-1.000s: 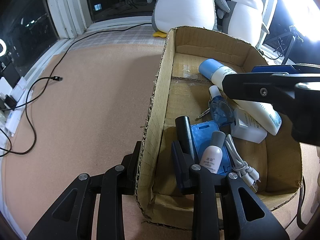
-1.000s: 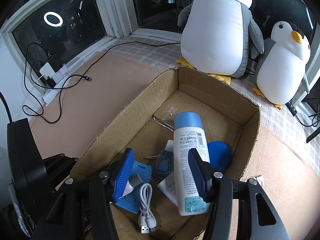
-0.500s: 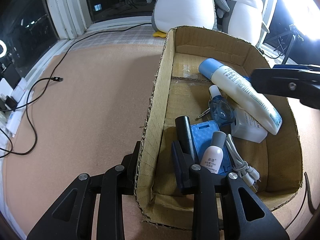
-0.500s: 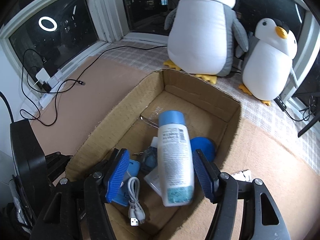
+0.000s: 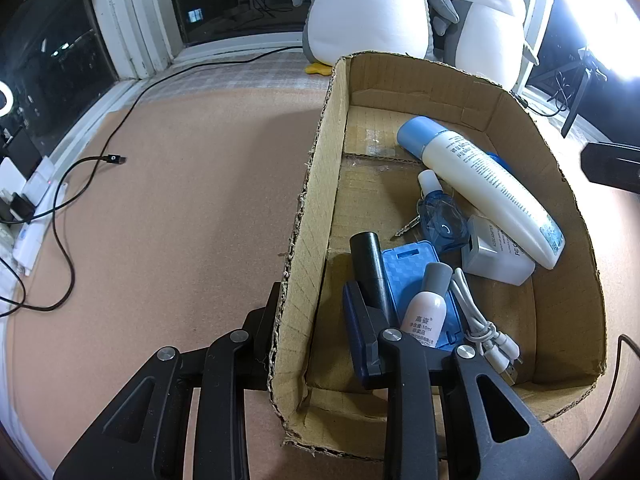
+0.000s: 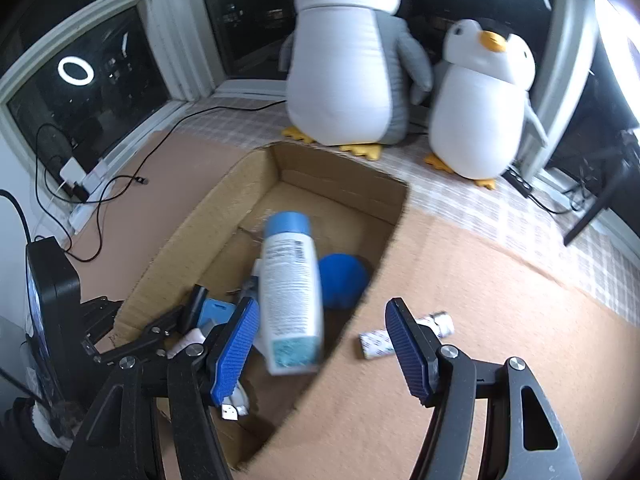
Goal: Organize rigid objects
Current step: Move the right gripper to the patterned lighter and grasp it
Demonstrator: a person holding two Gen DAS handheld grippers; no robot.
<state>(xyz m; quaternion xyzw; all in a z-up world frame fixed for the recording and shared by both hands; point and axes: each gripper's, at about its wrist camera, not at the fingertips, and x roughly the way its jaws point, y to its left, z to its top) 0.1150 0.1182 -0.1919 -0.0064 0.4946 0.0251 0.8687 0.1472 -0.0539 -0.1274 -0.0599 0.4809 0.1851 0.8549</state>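
At the far left a black cable (image 5: pixel 60 216) snakes over the pinkish-brown tabletop (image 5: pixel 180 208) toward a white power strip (image 5: pixel 32 216) by the window. Next comes the left gripper (image 5: pixel 316 316), its two fingers drawn close and pinching the left wall of the cardboard box (image 5: pixel 308 232), one finger outside the wall and one inside. Inside the box, nearest that wall, a black cylinder (image 5: pixel 370 264) leans beside a blue textured case (image 5: pixel 416 276), with a small pink bottle (image 5: pixel 426 308) lying on the case and a coiled white cable (image 5: pixel 480 320) just to its right. Farther in lie a translucent blue object (image 5: pixel 442 220), a white adapter (image 5: pixel 496 256) and, slanting across them, a large white bottle with a blue cap (image 5: pixel 480 184), its cap toward the far wall. In the right wrist view a blue round lid (image 6: pixel 344 280) sits beside that bottle against the box's right wall. The right gripper (image 6: pixel 320 344) hangs above the box's right edge with its blue-padded fingers spread wide and nothing between the pads. Outside the box, on the tabletop to the right, a small white tube (image 6: pixel 404 334) lies on its side, partly behind the right finger. Two plush penguins (image 6: pixel 348 60) stand at the back by the window.
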